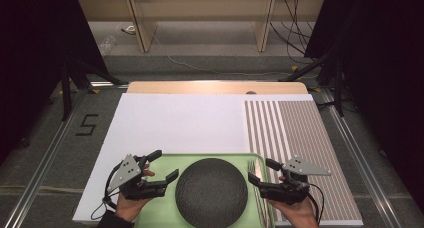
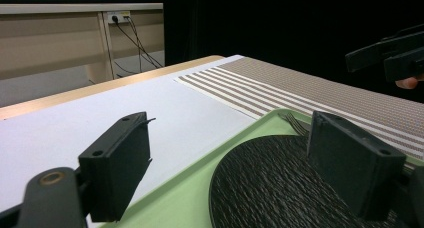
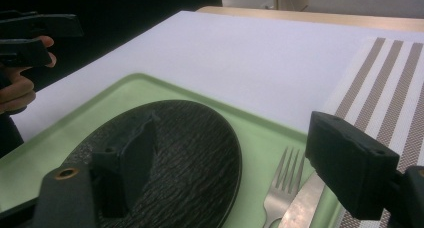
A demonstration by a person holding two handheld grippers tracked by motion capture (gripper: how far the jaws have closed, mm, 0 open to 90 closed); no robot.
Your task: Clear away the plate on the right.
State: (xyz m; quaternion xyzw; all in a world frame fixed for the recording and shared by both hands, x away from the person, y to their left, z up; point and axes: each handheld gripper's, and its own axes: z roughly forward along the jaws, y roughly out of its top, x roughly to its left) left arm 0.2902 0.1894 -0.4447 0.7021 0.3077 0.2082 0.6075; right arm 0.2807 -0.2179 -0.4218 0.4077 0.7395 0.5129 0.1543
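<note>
Both grippers flank the green tray (image 1: 165, 163), one to each side, likely squaring up to work on what it carries. The left gripper (image 1: 160, 164) hangs over the tray's left part, jaws apart, nothing between them; the right gripper (image 1: 264, 170) hovers above the fork (image 3: 285, 188), jaws wide and empty (no contact that I can make out). Count: one dark plate (image 1: 211, 190) mid-tray, one fork at its right edge, one striped placemat (image 1: 300, 133).
</note>
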